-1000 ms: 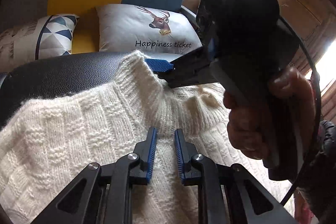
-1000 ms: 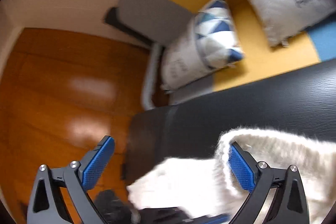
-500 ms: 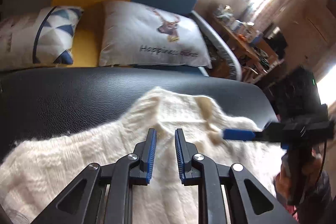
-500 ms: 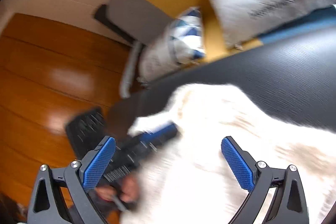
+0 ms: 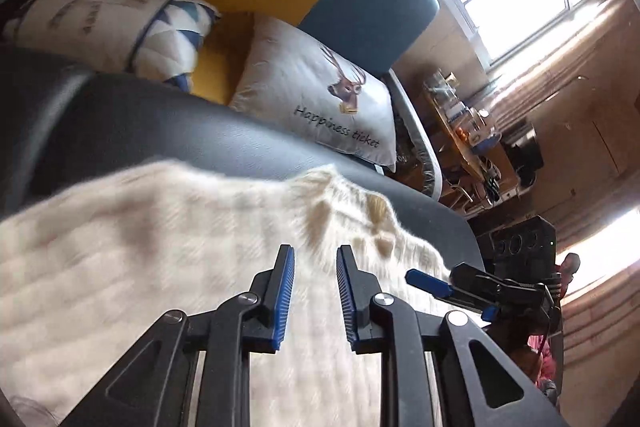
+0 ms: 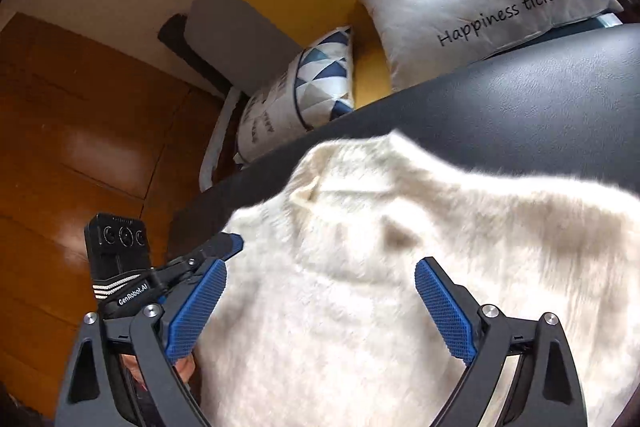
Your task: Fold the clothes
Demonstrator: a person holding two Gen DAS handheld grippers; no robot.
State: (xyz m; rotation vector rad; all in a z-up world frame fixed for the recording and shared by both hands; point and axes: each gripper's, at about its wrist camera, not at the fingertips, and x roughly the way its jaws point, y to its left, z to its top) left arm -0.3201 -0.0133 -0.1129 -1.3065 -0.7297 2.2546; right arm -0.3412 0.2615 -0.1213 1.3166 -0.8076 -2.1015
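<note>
- One cream fuzzy knitted sweater (image 6: 380, 299) lies on the black leather bench (image 6: 540, 99), layered perhaps (blurred), not a finished bundle
- Left gripper (image 5: 315, 291) narrowly parted, empty; right gripper (image 6: 320, 307) spread wide, empty

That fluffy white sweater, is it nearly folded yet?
Not nearly. The sweater lies spread on the black bench, no fold visible. Nothing is gripped: the right gripper hovers wide open, the left gripper narrowly open and empty. The folding is left.
</note>
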